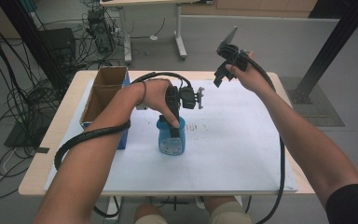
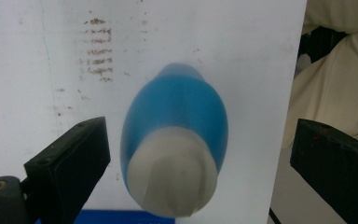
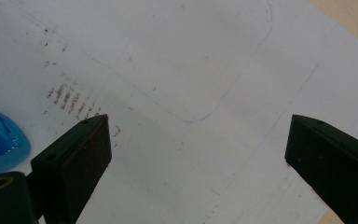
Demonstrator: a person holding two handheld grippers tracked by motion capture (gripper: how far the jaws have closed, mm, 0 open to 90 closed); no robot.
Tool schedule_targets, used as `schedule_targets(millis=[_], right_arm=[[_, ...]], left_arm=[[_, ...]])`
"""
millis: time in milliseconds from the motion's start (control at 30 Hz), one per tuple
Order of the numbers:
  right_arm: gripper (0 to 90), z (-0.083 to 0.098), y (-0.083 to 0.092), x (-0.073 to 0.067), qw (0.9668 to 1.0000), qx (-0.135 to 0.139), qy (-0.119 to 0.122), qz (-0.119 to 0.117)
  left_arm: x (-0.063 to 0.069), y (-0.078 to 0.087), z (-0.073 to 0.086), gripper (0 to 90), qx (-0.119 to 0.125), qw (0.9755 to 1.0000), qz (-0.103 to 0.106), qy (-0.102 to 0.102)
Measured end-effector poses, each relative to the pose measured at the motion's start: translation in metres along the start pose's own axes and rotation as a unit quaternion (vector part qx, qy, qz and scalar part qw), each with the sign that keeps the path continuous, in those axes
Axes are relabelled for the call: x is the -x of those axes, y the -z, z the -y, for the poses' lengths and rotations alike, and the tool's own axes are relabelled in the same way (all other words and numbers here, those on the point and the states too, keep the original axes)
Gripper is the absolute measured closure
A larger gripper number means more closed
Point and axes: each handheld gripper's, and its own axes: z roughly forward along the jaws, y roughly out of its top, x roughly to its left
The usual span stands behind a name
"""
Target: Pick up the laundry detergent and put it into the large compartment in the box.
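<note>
From above, the left gripper (image 1: 173, 122) hangs over a blue bottle (image 1: 171, 139) standing on the white sheet (image 1: 233, 144); the right gripper (image 1: 224, 70) is raised, well apart. Between the wide left jaws stands the bottle (image 2: 175, 140), perhaps untouched. Right jaws are wide over the sheet (image 3: 182, 70).

Cardboard box (image 1: 103, 91) at table's (image 1: 70, 98) left edge.
</note>
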Motion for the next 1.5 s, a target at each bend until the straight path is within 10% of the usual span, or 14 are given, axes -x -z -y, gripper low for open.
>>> schedule_targets(millis=[1500], right_arm=[[7.1, 0.002, 0.0, -0.001, 1.0, 0.0, -0.002, 0.004]], left_arm=[[-0.007, -0.033, 0.002, 5.3, -0.004, 1.0, -0.004, 0.002]])
